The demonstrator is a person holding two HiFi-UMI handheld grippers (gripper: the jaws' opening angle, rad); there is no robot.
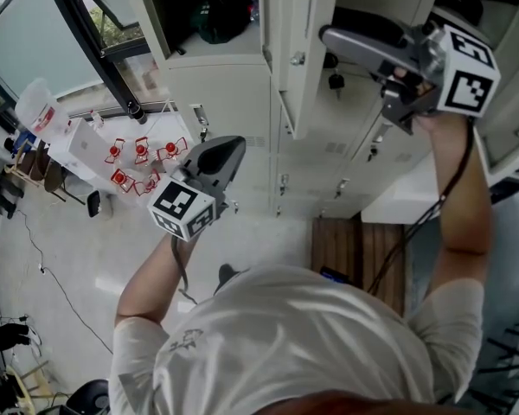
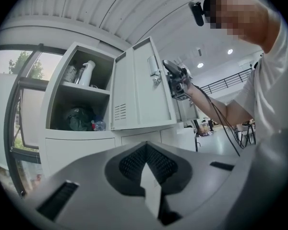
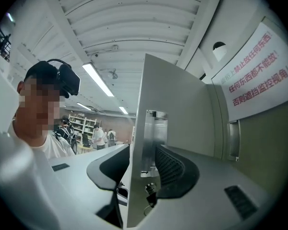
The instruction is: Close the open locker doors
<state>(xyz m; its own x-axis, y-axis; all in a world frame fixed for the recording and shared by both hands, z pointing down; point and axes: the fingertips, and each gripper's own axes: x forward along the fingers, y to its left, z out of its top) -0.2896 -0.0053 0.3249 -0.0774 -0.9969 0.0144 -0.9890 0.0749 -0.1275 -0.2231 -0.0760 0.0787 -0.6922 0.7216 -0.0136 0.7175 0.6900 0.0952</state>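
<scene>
Edge-on in the head view, the open grey locker door (image 1: 299, 54) stands beside its open top compartment (image 1: 209, 15), which holds a dark bag (image 2: 77, 119) and a white jug (image 2: 88, 73). My right gripper (image 1: 330, 36) is raised to the door's free edge. In the right gripper view the door (image 3: 182, 109) passes between the jaws of the right gripper (image 3: 137, 163), which stand open around it by the latch plate (image 3: 151, 138) and key (image 3: 149, 190). My left gripper (image 1: 232, 151) hangs lower, away from the lockers, and is shut and empty (image 2: 151, 176).
Closed lower lockers (image 1: 307, 180) with keys fill the wall below. A wooden bench (image 1: 359, 249) stands at their foot. Red stools (image 1: 143, 162) sit on the floor at left. A sign with red print (image 3: 259, 71) hangs on the wall beside the door.
</scene>
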